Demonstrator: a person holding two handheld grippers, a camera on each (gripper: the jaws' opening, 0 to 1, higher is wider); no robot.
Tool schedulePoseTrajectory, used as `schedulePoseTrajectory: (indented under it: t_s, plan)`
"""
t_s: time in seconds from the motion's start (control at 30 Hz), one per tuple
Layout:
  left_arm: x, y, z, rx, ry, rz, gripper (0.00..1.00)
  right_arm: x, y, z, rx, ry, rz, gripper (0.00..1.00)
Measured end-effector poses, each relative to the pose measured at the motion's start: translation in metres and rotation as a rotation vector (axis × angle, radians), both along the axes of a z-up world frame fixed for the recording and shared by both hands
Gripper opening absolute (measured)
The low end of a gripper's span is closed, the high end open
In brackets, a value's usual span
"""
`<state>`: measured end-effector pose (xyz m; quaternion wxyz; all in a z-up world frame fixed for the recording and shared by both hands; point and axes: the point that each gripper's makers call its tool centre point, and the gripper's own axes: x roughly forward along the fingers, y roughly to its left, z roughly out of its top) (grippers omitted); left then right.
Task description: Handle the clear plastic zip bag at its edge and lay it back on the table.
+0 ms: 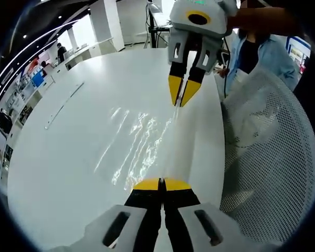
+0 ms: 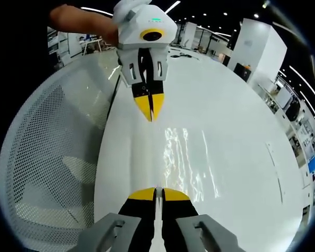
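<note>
Clear zip bag on white table — both tongs clamp its edge; mesh chair beside.

Both tongs pinching bag edge

Opposed gripper cameras, close above the glossy white round surface.
Each view looks along its own fingers toward the other gripper; both share the surface's edge and the white perforated mesh chair.

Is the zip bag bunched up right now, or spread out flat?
Spread out. The clear zip bag stretches between left gripper and right gripper, both shut on opposite edges, over the white table.
</note>
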<state>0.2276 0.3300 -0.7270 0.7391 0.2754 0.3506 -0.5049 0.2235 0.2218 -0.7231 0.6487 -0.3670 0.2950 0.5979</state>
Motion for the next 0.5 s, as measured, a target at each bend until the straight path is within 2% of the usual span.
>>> schedulePoseTrajectory:
  t_s: [0.33, 0.43, 0.5]
  plan:
    - [-0.002, -0.0005, 0.0006, 0.003, 0.002, -0.001, 0.0, -0.0016, -0.0012, -0.0005, -0.005, 0.003, -0.006, 0.0]
    - [-0.0054, -0.0014, 0.0012, 0.01, -0.009, -0.023, 0.0, -0.0017, -0.0014, -0.0017, -0.016, -0.004, 0.001, 0.0]
    - [-0.0055, -0.0024, 0.0025, 0.014, -0.037, -0.049, 0.0, -0.0042, -0.0015, -0.0036, -0.026, -0.002, 0.01, 0.0]
